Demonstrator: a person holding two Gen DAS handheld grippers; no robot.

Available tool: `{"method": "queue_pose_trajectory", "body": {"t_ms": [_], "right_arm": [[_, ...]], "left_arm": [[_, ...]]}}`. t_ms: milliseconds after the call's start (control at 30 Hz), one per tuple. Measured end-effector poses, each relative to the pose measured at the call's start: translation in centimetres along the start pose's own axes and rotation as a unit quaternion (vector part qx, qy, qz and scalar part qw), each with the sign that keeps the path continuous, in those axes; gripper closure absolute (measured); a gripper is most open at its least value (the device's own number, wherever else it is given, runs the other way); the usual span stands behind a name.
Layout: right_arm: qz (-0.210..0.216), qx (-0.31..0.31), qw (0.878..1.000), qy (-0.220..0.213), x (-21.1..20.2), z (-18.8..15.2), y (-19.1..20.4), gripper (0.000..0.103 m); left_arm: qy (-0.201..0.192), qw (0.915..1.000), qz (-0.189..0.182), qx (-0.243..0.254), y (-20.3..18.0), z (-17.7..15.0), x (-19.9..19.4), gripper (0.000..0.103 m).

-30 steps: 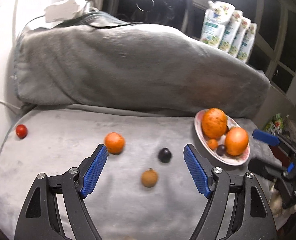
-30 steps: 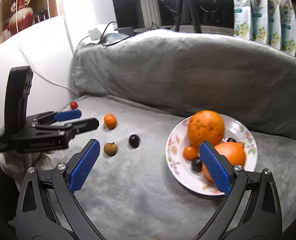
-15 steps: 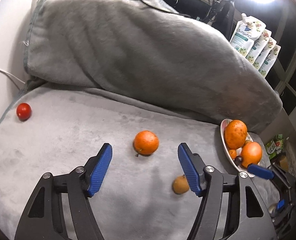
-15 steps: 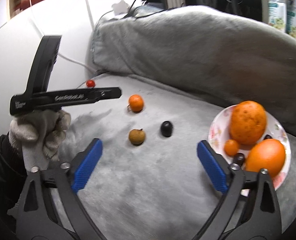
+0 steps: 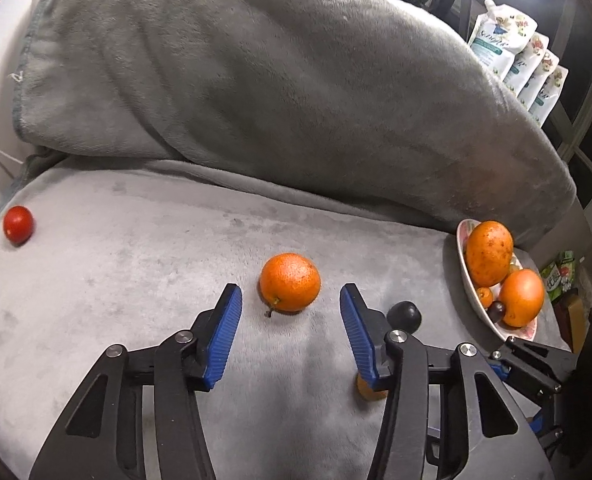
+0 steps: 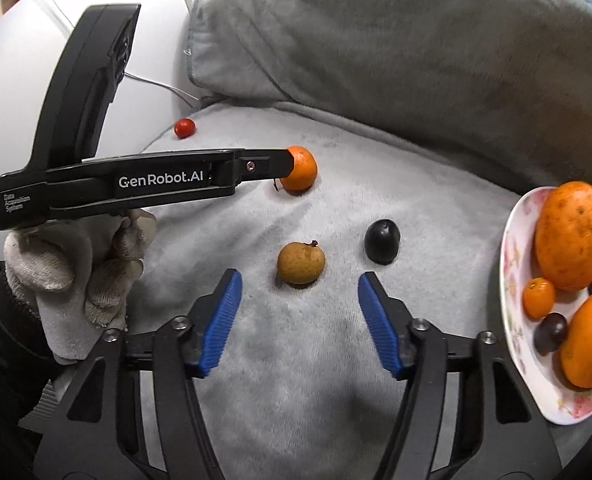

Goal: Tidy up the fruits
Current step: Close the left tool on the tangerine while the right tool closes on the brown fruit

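Observation:
A small orange [image 5: 290, 286] lies on the grey blanket [image 5: 136, 300]. The tips of my left gripper [image 5: 290, 294] flank it. The jaws are closing, and a gap still shows between each blue pad and the fruit. In the right wrist view a brown round fruit [image 6: 301, 262] sits just ahead of my right gripper [image 6: 300, 280]. Its jaws are also closing, with nothing pressed between them. A dark plum [image 6: 382, 246] lies to the right of the brown fruit. A red tomato [image 5: 18, 224] rests far left. The floral plate [image 6: 512, 280] at the right holds two big orange fruits, a tiny orange and dark plums.
A grey covered cushion [image 5: 296, 100] rises behind the fruit. A gloved hand [image 6: 76, 272] grips the left tool beside the white wall. A white cable [image 6: 164, 88] runs down that wall. Refill pouches [image 5: 516, 60] stand at the window, back right.
Both grippers moved forward and down toward the blanket and narrowed their jaws. The left one now frames the small orange; the right one has swung from the plate to the brown fruit.

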State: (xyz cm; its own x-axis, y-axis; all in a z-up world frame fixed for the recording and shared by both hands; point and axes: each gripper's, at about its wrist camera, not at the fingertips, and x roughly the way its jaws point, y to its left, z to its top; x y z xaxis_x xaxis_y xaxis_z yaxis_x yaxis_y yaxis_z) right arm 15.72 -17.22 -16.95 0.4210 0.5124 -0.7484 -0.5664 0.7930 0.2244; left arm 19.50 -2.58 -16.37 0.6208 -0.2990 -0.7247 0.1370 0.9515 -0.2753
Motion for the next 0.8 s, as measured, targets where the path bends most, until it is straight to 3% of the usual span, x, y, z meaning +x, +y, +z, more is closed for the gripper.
{"method": "queue_pose_trajectory", "body": {"t_ms": [467,600,800], "right_arm": [[-0.007,-0.007,1.000,0.009,2.2,0.9,0.4,0.052],[-0.008,-0.007,1.000,0.011,2.6,1.0,0.5,0.060],[-0.017,-0.016,1.000,0.012,2.9,0.8,0.9,0.064]], "left_arm": [[0.023,0.9997,0.000,-0.001,0.0,0.4,3.1,0.064],[0.019,0.9998,-0.001,0.004,-0.3,0.3,3.3,0.067],[0.014,0.9999,-0.005,0.002,-0.4,0.2,3.5,0.068]]}}
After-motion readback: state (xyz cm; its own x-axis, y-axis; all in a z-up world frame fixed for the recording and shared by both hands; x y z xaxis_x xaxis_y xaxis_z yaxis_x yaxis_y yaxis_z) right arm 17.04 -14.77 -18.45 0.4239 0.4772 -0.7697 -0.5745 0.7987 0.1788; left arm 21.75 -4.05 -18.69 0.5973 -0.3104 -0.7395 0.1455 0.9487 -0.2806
